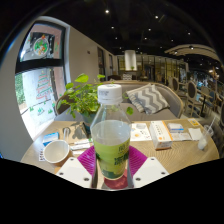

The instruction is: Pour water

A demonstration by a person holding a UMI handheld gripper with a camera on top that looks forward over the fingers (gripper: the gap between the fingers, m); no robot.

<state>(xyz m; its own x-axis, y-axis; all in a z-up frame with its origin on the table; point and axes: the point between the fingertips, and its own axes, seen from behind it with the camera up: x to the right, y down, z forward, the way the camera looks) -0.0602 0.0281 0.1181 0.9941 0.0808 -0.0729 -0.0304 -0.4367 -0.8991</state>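
Bottle (pixel 110 140) — green liquid, gripped between jaws, above table (pixel 175 155)

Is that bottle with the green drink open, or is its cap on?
Capped: the bottle stands upright between the tool's fingers with a white cap on top.

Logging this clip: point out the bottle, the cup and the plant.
bottle (pixel 111 140), gripper view, its green lower body between the fingers
cup (pixel 56 151), gripper view, its white rim
plant (pixel 80 97), gripper view, its leaves
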